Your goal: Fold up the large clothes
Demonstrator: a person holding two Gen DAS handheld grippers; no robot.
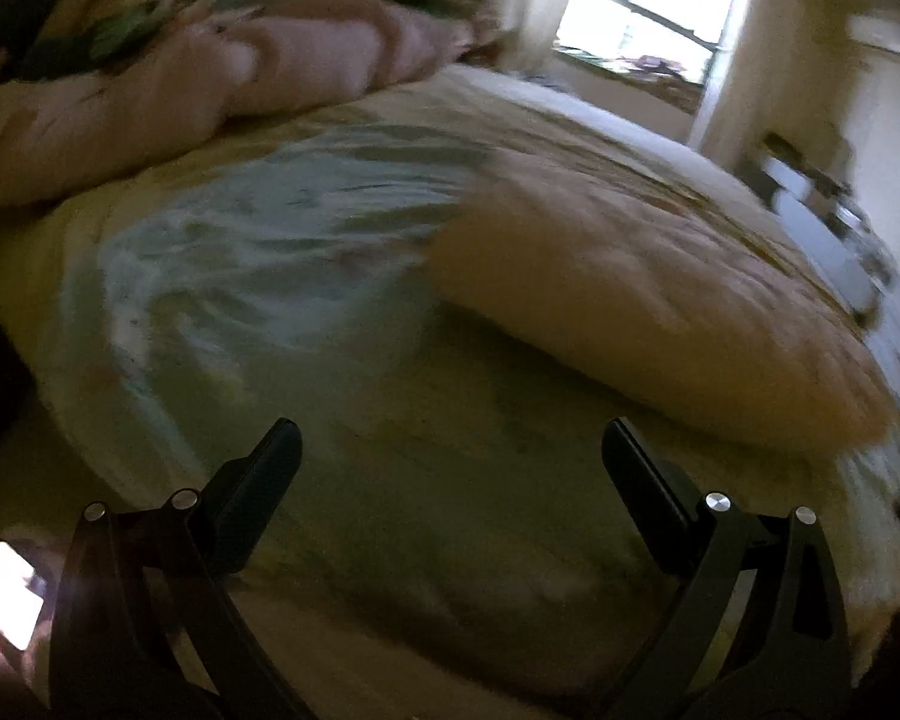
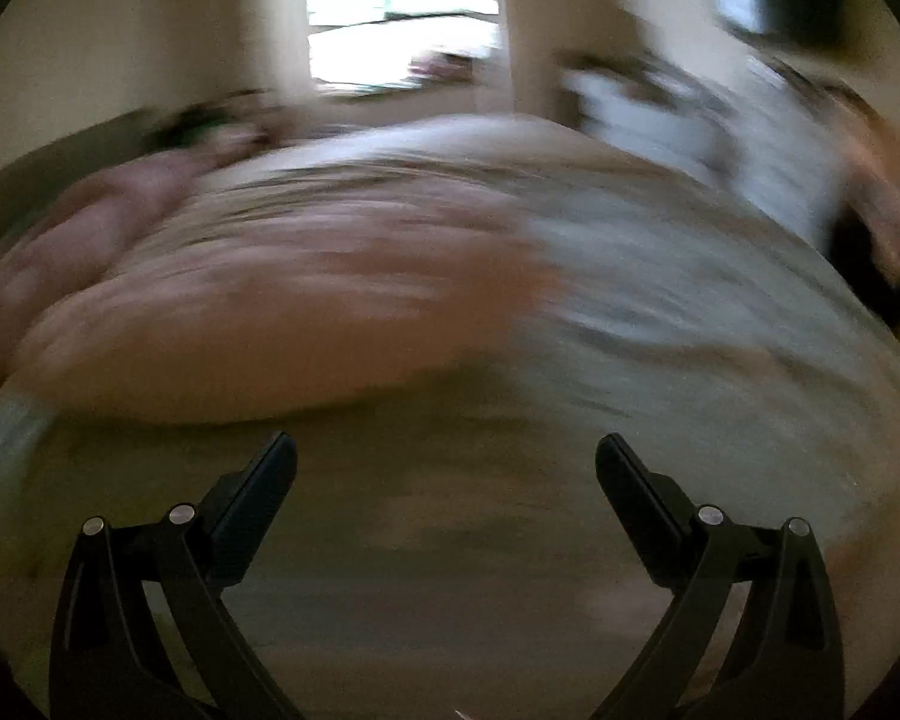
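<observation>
1. Covering most of both views, the bed (image 1: 390, 540) carries the work; its pale, patterned cover (image 1: 240, 276) lies spread and rumpled under everything else.
2. Pinkish bedding (image 1: 150, 102) is bunched along the far side, near the window (image 1: 642, 6); nothing suggests it belongs to the task.
3. The tan garment (image 1: 630, 300), the likely task item, lies on the bed ahead of both tools. It shows a straight near edge and a compact, padded outline in the left wrist view (image 2: 282, 324), which suggests at least one fold is made. Blur prevents confirming its type or the fold count.
4. Judged progress: partway or later; final folds or tidying may remain, but this cannot be settled.
5. The left gripper (image 1: 450, 468) has its fingers spread wide and holds nothing, apart from the garment.
6. The right gripper (image 2: 447, 474) is likewise wide and empty, just short of the garment's near edge.
</observation>
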